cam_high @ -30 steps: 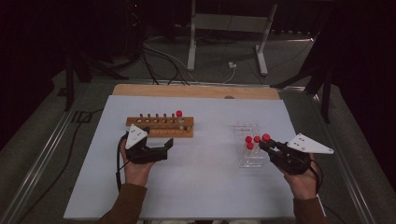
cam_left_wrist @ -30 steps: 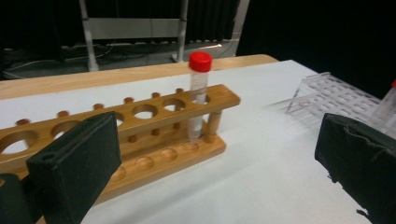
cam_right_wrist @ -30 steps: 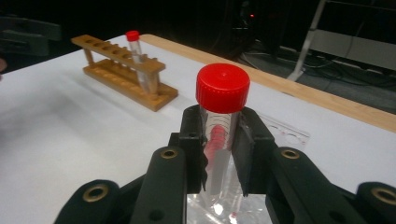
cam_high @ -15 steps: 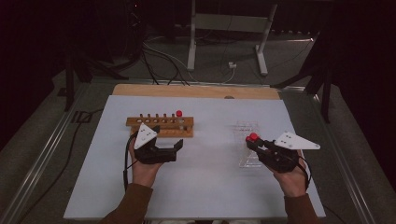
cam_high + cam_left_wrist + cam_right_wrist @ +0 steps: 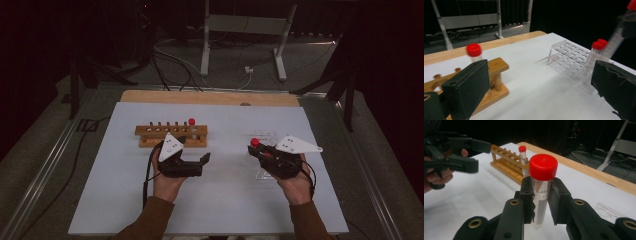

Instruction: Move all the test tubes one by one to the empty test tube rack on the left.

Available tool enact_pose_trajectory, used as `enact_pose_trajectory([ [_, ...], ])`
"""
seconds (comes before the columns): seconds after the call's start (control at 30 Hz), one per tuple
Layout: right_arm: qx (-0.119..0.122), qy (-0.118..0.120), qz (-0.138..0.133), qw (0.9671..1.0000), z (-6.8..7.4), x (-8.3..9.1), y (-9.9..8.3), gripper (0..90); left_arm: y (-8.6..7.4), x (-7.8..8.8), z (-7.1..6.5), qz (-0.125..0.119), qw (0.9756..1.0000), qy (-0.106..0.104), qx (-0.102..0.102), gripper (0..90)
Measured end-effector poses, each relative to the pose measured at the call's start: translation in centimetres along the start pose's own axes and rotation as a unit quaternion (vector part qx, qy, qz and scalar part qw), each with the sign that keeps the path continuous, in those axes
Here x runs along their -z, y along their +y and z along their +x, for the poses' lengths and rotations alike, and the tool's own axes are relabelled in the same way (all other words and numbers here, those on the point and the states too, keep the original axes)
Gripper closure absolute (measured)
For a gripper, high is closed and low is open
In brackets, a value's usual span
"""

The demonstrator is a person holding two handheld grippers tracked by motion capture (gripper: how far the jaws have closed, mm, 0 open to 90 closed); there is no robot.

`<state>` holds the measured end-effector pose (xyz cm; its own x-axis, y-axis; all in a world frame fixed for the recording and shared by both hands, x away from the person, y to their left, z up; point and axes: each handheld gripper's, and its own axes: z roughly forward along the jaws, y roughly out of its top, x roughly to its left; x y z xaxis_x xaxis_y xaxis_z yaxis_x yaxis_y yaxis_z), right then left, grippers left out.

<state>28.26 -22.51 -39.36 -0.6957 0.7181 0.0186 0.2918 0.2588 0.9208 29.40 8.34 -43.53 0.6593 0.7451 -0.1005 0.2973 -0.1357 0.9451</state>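
Now I work over the white table (image 5: 215,200), with the wooden rack (image 5: 171,135) toward my left and the clear plastic rack (image 5: 571,60) toward my right. The wooden rack has one red-capped tube (image 5: 192,127) standing near its right end, and its other holes look free. In the clear rack two more red-capped tubes (image 5: 596,53) stand close together.

My right claw (image 5: 541,202) pinches a tube with red cap (image 5: 543,182). The two pads press on the glass just under the cap, one at each side, and the tube stands almost upright between them, with its bottom end hanging free below the pads. In the high view this tube (image 5: 255,142) is above the table near the clear rack, well apart from the wooden rack. My left claw (image 5: 192,162) is spread wide and holds nothing; it waits just in front of the wooden rack.

I think the step is to carry this tube across to the wooden rack. To do it well I should keep the tube vertical, bring it above a free hole beside the standing tube, and lower it straight, without touching the neighbour cap. I should release only when the bottom sits inside the hole.
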Motion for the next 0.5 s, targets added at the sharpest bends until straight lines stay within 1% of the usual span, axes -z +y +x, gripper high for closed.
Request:
enact_pose_trajectory([
  [0.27, 0.003, 0.008, 0.003, 1.0, 0.7, -1.7, 0.6, 74.6, 0.2, -1.2, -1.7, 0.006, 0.9995, -0.026, -0.016, 4.4],
  [0.5, 0.004, 0.021, 0.005, 0.9998, 1.5, -2.8, 1.0, 74.6, 0.2, -2.5, -2.9, 0.013, 0.9989, -0.037, -0.024, 7.4],
])
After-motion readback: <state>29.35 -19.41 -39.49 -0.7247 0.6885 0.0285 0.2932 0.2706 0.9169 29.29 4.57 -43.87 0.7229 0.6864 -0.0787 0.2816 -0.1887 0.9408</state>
